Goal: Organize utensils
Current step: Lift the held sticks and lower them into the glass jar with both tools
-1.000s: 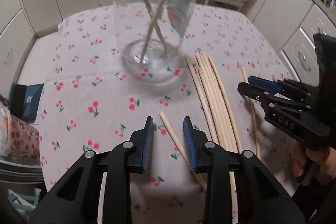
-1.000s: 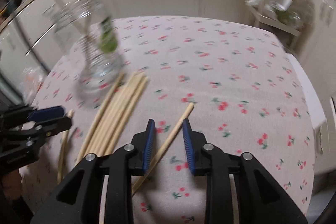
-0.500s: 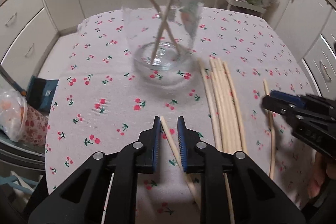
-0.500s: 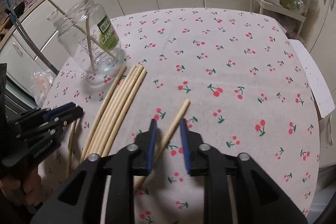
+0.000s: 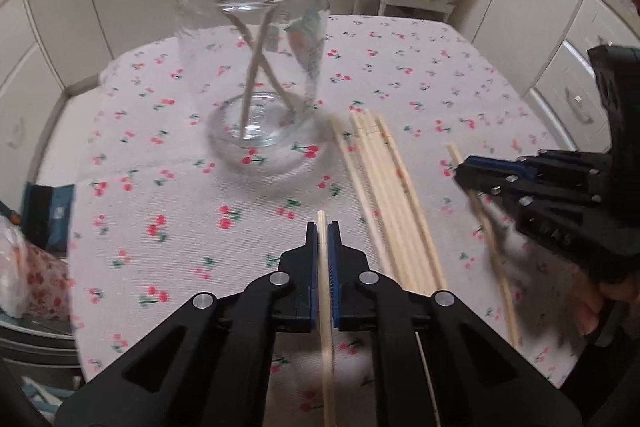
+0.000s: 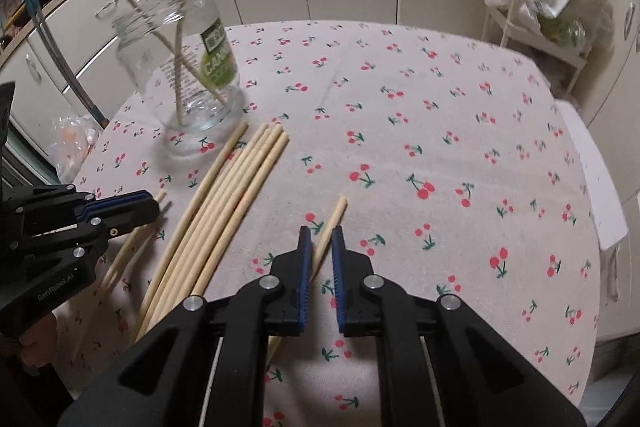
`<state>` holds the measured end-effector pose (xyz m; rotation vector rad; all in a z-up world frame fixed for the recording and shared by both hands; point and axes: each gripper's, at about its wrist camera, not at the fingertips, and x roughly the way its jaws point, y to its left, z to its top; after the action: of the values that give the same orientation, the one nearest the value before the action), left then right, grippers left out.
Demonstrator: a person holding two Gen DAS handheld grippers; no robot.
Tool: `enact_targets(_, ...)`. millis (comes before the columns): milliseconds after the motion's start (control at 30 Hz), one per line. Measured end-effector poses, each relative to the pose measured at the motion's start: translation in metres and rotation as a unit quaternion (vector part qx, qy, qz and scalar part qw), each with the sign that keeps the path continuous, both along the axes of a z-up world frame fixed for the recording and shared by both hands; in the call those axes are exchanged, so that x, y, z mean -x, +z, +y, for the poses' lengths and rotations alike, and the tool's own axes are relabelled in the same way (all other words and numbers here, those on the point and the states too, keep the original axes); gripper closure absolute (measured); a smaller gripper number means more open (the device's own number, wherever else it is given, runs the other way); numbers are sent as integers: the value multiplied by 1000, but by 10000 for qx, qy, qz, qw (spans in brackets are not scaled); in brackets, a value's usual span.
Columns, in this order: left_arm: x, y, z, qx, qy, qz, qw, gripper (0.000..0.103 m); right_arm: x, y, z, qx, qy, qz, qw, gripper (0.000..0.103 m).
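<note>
Chopstick [image 5: 325, 291] sits clamped in the left gripper [image 5: 323, 233]; the right gripper [image 6: 319, 239], jaws just closing, straddles another chopstick [image 6: 332, 223] near the table's [image 6: 460, 131] front edge. Beyond lies a bundle [image 6: 236, 187], then a jar [image 6: 188, 67] holding two.

Left gripper [image 5: 323, 233] jaws now clamped on the lone chopstick [image 5: 321, 219], right gripper [image 6: 318, 241] jaws narrower.

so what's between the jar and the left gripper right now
Just bare cherry tablecloth, seen in the left wrist view; only the tip of the stick held in the left gripper pokes toward the jar.
</note>
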<state>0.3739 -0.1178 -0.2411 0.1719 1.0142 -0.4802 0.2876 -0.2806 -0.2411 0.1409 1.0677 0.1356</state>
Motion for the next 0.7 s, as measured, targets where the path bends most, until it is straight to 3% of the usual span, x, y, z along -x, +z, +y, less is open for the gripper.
enact_targets(33,0,0,0,-28,-4,12,10000,97,0,0,0,-7,-9,1,10000,90)
enact_targets(100,0,0,2,-80,40,58,9999,89,0,1,2,46,-28,-26,10000,76)
enact_targets(167,1,0,4,-136,104,-1,9999,67,0,1,4,78,-16,-40,10000,72)
enact_targets(200,2,0,5,-157,120,-34,9998,64,0,0,5,105,-20,-49,9999,72)
enact_targets(333,3,-5,3,-204,114,22,9997,61,-1,0,7,205,-55,-100,9997,72)
enact_targets(433,5,-7,-3,-358,129,-77,9992,64,-1,-1,11,376,-36,-165,9992,72)
enact_targets(467,5,-7,-5,-418,127,-133,9990,76,0,-1,13,473,-11,-198,9987,75)
enact_targets(533,6,-7,-7,-428,96,-182,9989,96,0,-1,16,464,62,-251,9986,90)
enact_targets(700,6,0,1,-54,245,-157,9996,98,2,0,2,-155,-190,-240,9994,98)
